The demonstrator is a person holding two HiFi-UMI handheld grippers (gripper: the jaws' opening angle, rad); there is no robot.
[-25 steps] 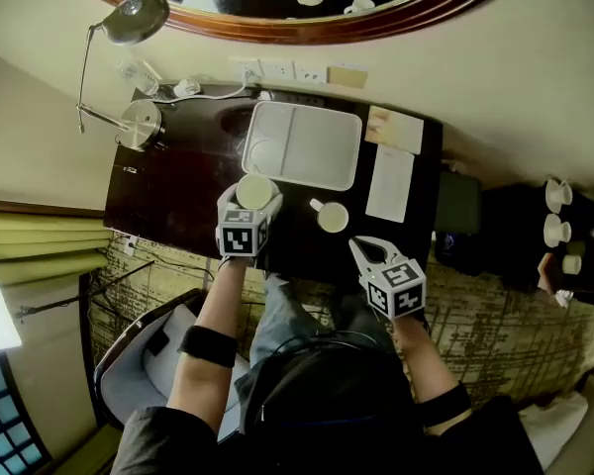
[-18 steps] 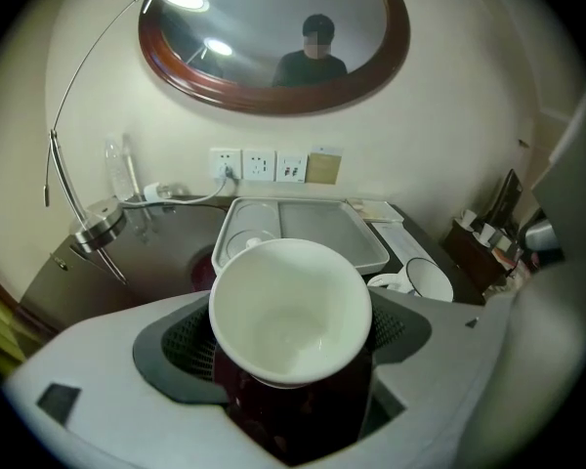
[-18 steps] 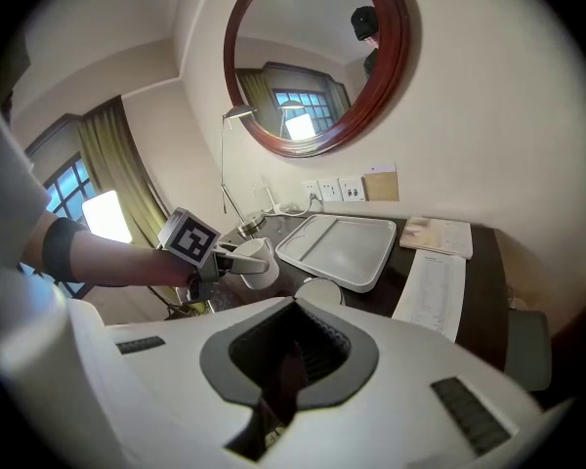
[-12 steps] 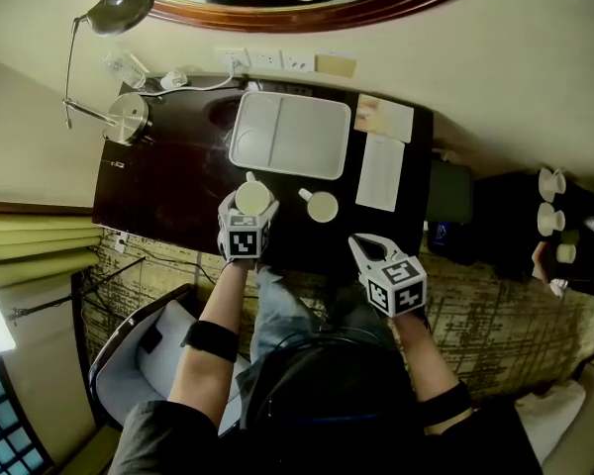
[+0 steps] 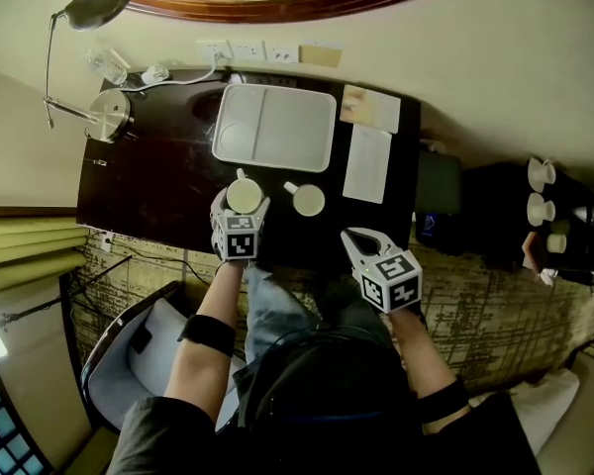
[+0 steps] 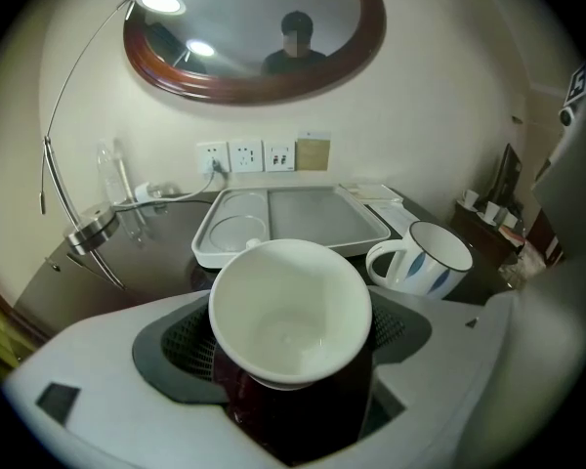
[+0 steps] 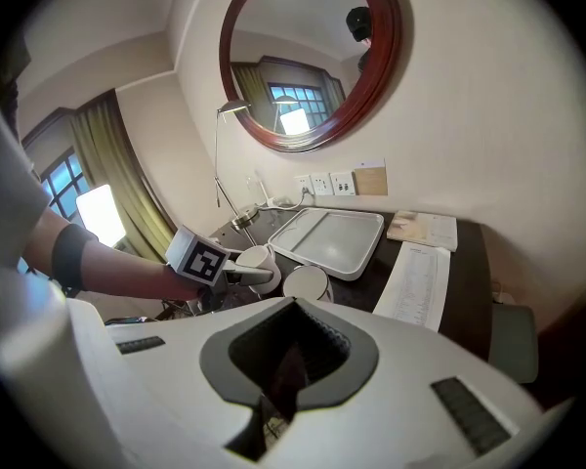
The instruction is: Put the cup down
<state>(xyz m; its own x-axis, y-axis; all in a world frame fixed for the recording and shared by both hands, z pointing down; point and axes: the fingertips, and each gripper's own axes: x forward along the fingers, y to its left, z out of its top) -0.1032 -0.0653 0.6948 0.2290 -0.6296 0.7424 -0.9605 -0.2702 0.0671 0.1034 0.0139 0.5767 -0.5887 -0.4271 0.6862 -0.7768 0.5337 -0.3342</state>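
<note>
cup (image 6: 290, 306) has dropped lower, clamped in left gripper (image 5: 243, 204).

We see the empty white cup (image 6: 290, 301) upright in the left gripper (image 6: 291, 345), possibly resting on the desk (image 5: 158, 176).

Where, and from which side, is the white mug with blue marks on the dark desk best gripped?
Probably across its round body, from the near right side: the white mug with blue marks stands upright, and its handle juts left toward the plain white cup in the left gripper.
</note>
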